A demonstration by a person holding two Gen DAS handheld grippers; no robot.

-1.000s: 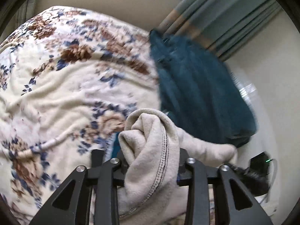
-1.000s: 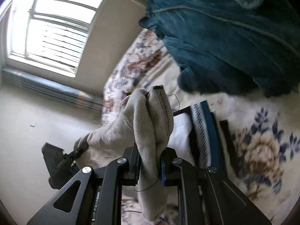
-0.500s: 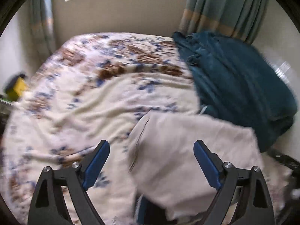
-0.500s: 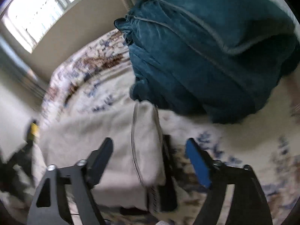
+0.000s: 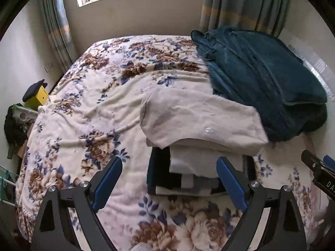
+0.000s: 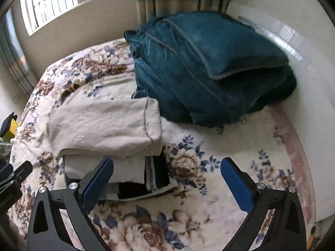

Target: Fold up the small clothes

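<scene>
A folded beige garment lies on top of a stack of folded clothes on the floral bedspread. It shows in the right wrist view too, over the white and dark pieces of the stack. My left gripper is open and empty, held back above the near side of the stack. My right gripper is open and empty, just right of the stack. The right gripper's tip shows at the right edge of the left wrist view.
A folded teal blanket lies at the back right of the bed, touching the beige garment's far edge. A wall runs along the bed's right side. A yellow box sits off the left edge. Curtains and a window are behind.
Both grippers let go of the beige garment and opened. They pulled back from it, and the garment now lies flat on top of the stack.
</scene>
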